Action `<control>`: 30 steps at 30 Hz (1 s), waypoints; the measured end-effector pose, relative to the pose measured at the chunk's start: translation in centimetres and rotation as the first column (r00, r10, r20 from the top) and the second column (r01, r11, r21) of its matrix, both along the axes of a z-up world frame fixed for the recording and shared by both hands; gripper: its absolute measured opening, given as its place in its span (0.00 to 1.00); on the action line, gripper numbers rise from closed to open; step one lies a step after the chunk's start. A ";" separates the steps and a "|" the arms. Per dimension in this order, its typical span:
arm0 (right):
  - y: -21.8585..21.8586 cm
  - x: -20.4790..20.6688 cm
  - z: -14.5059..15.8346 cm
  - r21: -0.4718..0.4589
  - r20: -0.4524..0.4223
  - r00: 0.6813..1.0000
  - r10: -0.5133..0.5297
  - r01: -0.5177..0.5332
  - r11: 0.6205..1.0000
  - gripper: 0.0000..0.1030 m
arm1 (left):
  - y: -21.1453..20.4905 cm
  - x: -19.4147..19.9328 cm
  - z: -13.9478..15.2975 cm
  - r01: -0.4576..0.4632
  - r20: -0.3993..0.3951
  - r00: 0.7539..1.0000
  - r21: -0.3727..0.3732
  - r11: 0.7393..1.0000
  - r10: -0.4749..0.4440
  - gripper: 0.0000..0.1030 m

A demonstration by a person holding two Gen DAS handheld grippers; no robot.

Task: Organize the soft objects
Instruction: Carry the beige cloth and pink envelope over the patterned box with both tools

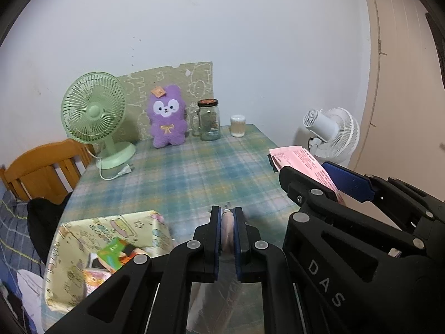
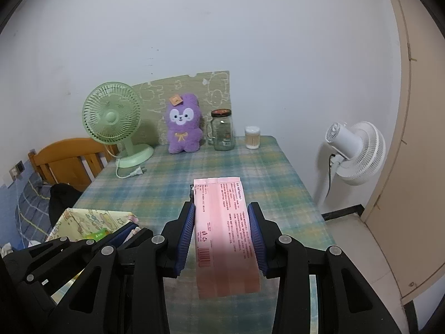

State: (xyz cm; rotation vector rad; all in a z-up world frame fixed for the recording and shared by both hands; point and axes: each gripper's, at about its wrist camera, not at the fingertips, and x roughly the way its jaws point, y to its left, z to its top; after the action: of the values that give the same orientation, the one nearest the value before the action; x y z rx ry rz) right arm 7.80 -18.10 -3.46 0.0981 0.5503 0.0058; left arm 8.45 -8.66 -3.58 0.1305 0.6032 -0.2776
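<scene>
The pink pack (image 2: 225,231), a flat soft packet printed with red text, is clamped across its width between the blue pads of the right gripper (image 2: 221,236) and hangs in the air over the near half of the plaid-covered table (image 2: 250,167), its far end pointing toward the back wall. Just left of the pack, the left gripper (image 1: 228,233) has its jaws nearly together on a thin pale, translucent piece, probably a plastic wrapper or bag; what it is exactly cannot be told. Left of the pack and lower, at the table's near corner, sits the patterned fabric box (image 1: 111,231), open at the top with a green carton and other packets already inside. This reads as the carrying step: the pack is gripped and lifted but not yet stowed. The next move likely calls for swinging the pack leftward over the box, lowering it into free space beside the carton, then parting the pads without crushing it. Both grippers are held side by side, angled downward toward the tabletop. Far beyond the pack, against the wall, stand the purple plush (image 2: 183,123), a green desk fan (image 2: 111,119) and a glass jar (image 2: 222,133).
</scene>
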 end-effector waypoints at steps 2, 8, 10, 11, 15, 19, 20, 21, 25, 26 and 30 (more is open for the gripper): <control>0.7 0.3 0.1 0.002 0.003 1.000 0.008 -0.008 1.000 0.41 | 0.7 0.2 0.2 -0.005 0.006 1.000 0.003 1.000 0.005 0.05; 3.0 1.0 0.3 -0.005 0.008 0.999 0.036 -0.036 0.999 0.41 | 2.8 0.6 0.3 -0.024 0.019 1.000 0.003 1.000 0.024 0.05; 3.7 1.3 0.3 -0.008 0.008 0.999 0.044 -0.044 0.999 0.41 | 3.5 0.9 0.3 -0.030 0.022 0.999 0.003 1.000 0.030 0.05; 4.0 1.4 0.3 -0.010 0.008 0.999 0.049 -0.049 0.999 0.41 | 3.9 1.0 0.3 -0.031 0.022 0.999 0.002 1.000 0.031 0.05; 5.6 2.0 0.3 -0.025 0.010 0.998 0.069 -0.069 0.997 0.41 | 5.5 1.5 0.1 -0.047 0.029 0.998 0.002 0.999 0.047 0.05; 7.3 2.8 0.2 -0.033 0.011 0.996 0.093 -0.092 0.995 0.41 | 7.0 2.2 -0.2 -0.062 0.025 0.998 0.004 0.998 0.061 0.05; 7.8 3.0 0.1 -0.032 0.010 0.995 0.100 -0.099 0.995 0.41 | 7.3 2.4 -0.2 -0.064 0.024 0.998 0.005 0.998 0.064 0.06; 8.0 3.1 0.1 -0.032 0.008 0.995 0.104 -0.104 0.994 0.41 | 7.7 2.7 -0.3 -0.067 0.023 0.998 0.007 0.998 0.067 0.05; 9.7 3.9 -0.3 -0.030 -0.003 0.991 0.137 -0.137 0.990 0.41 | 9.3 3.4 -0.8 -0.083 0.013 0.996 -0.002 0.997 0.083 0.06; 10.1 4.0 -0.4 -0.031 -0.007 0.990 0.144 -0.144 0.989 0.41 | 9.7 3.6 -1.0 -0.087 0.009 0.996 -0.005 0.996 0.087 0.06; 11.8 4.7 -1.0 -0.037 -0.024 0.983 0.180 -0.181 0.983 0.41 | 11.2 4.3 -1.9 -0.110 -0.001 0.994 0.005 0.994 0.110 0.06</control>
State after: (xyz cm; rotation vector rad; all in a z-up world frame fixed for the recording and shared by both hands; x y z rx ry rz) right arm 12.52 -6.30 -4.45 0.0103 0.5785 0.1709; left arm 12.73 2.55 -5.47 0.1008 0.6102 -0.1692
